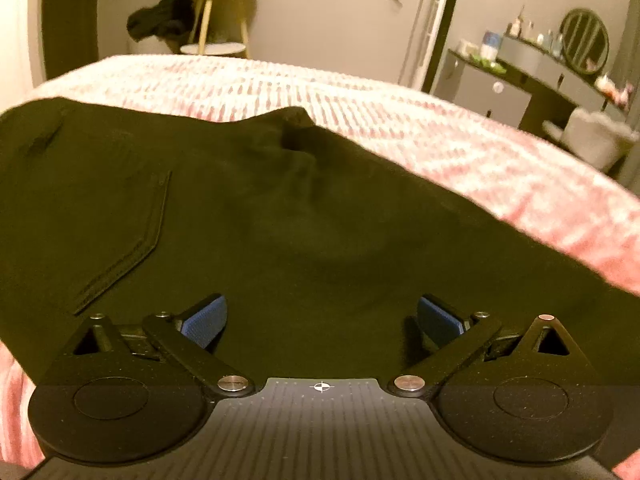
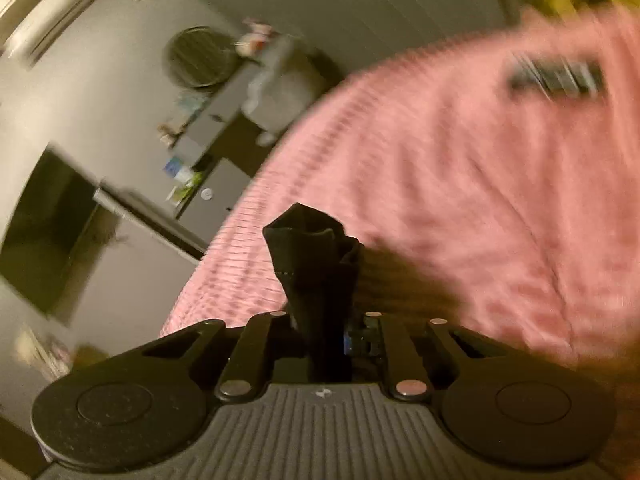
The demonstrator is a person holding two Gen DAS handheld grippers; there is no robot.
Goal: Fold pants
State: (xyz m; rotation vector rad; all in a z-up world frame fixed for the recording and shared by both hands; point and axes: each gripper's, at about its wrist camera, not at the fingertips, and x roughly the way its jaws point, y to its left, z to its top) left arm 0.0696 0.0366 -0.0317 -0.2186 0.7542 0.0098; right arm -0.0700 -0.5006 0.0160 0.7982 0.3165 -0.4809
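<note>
Dark pants (image 1: pixel 248 216) lie spread on the pink bedspread (image 1: pixel 460 148), with a back pocket (image 1: pixel 132 236) at the left. My left gripper (image 1: pixel 322 318) is open, its blue pads (image 1: pixel 206 320) wide apart just above the pants fabric. In the right wrist view my right gripper (image 2: pixel 326 328) is shut on a bunched end of the pants (image 2: pixel 316 256), which sticks up from between the fingers above the pink bedspread (image 2: pixel 480 200). That view is blurred.
A small round side table (image 1: pixel 218 12) with dark clothing (image 1: pixel 164 16) draped by it stands beyond the bed. A grey dresser with a round mirror (image 1: pixel 584 40) is at the right. A dark striped object (image 2: pixel 556 76) lies on the bed.
</note>
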